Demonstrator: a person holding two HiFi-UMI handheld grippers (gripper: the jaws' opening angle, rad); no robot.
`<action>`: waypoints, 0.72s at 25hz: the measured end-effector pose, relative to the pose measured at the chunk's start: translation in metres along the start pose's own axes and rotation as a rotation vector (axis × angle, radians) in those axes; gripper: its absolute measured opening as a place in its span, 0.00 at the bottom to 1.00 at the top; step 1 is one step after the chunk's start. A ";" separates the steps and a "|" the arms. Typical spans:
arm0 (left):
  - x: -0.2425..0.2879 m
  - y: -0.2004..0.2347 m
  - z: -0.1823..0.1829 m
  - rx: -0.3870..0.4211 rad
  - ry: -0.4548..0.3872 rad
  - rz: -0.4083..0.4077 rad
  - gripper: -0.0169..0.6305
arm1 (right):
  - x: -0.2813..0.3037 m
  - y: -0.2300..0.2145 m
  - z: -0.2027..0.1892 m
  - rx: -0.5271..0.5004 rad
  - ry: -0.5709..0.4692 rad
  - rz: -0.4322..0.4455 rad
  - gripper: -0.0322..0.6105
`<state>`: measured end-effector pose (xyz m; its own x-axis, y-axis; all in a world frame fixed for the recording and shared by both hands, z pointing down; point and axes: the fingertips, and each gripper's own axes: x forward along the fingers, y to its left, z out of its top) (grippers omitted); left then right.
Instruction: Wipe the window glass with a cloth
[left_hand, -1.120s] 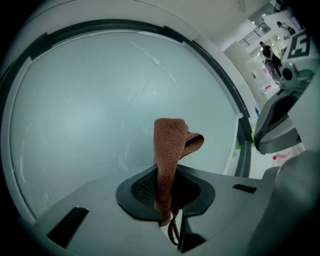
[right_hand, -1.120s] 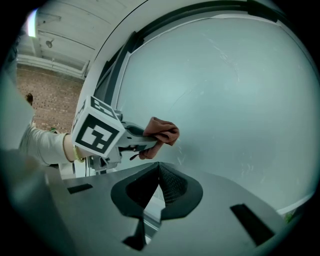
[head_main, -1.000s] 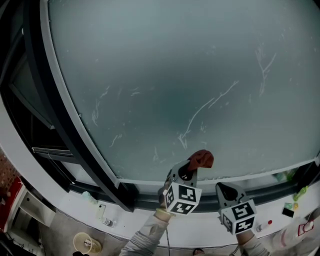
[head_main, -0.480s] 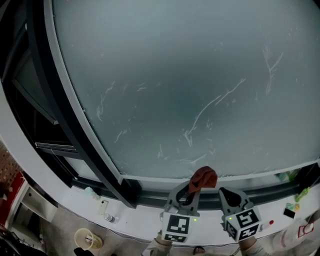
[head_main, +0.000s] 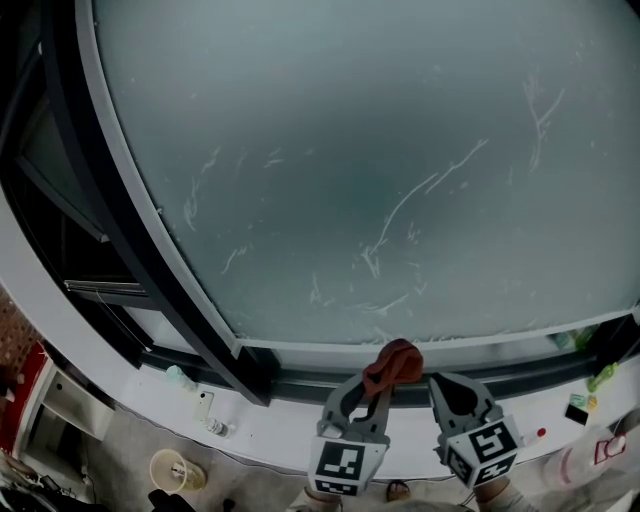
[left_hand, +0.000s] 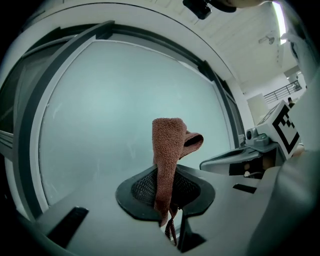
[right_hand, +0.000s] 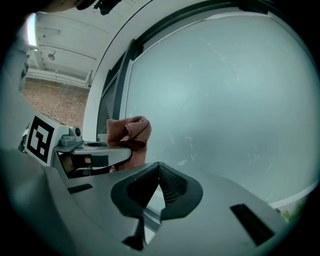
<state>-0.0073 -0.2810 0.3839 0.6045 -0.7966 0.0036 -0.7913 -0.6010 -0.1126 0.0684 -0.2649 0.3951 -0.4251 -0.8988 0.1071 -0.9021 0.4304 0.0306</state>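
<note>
Streaked window glass (head_main: 350, 150) fills the head view, with one red-brown cloth (head_main: 392, 365) by its bottom edge, above two grippers. In the left gripper view, the left gripper (left_hand: 167, 187) has its fingers clamped on the cloth. In the right gripper view, the right gripper (right_hand: 159, 172) has its fingers pressed together on nothing.

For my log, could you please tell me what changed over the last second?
The left gripper, still shut on the cloth, moved down from the lower edge of the glass to the frame below. The right gripper stayed shut and empty beside it.
</note>
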 end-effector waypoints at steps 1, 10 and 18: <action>0.000 -0.001 -0.001 -0.002 0.004 -0.001 0.11 | 0.000 0.001 0.000 -0.005 0.001 -0.002 0.06; 0.001 0.005 0.002 -0.028 0.001 0.012 0.11 | 0.002 0.001 0.007 -0.006 -0.011 -0.013 0.06; -0.001 0.008 0.004 -0.022 -0.004 0.021 0.11 | 0.003 0.007 0.007 -0.018 -0.005 -0.011 0.06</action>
<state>-0.0144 -0.2848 0.3786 0.5881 -0.8088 -0.0028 -0.8057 -0.5855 -0.0902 0.0604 -0.2647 0.3891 -0.4158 -0.9038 0.1015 -0.9052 0.4220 0.0496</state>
